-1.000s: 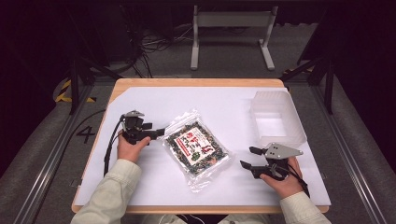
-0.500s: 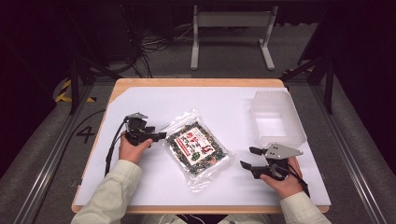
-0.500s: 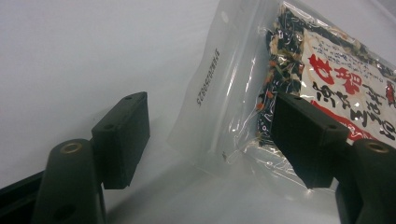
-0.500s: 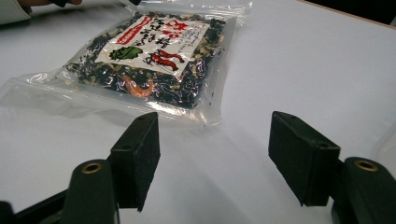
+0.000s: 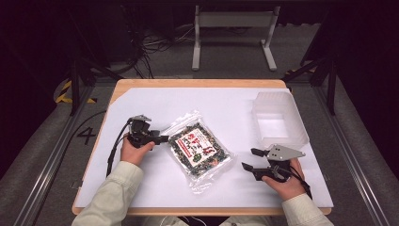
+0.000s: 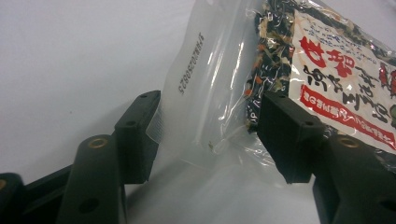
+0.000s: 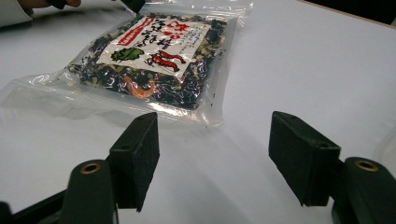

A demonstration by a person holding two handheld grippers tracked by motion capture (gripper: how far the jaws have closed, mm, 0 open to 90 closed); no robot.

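A clear bag of dark dried flakes with a red and white label [image 5: 200,149] lies flat, mid-table. My left gripper [image 5: 162,139] is at the bag's left end. In the left gripper view this gripper [image 6: 210,135] is open, and the bag's clear sealed edge [image 6: 205,93] lies between its jaws, touching neither. My right gripper [image 5: 249,159] rests near the front right, open and apart from the bag. In the right gripper view its gripper [image 7: 215,154] holds nothing, and the bag [image 7: 154,60] lies just ahead of it.
An empty clear plastic tub [image 5: 295,117] stands at the back right of the white table sheet [image 5: 221,101]. The wooden table edge [image 5: 197,83] runs along the back. Dark floor with cables and a metal stand lies beyond.
My left gripper has slid a little to the right, bringing its jaws around the bag's clear end. The right gripper and the bag have stayed put.
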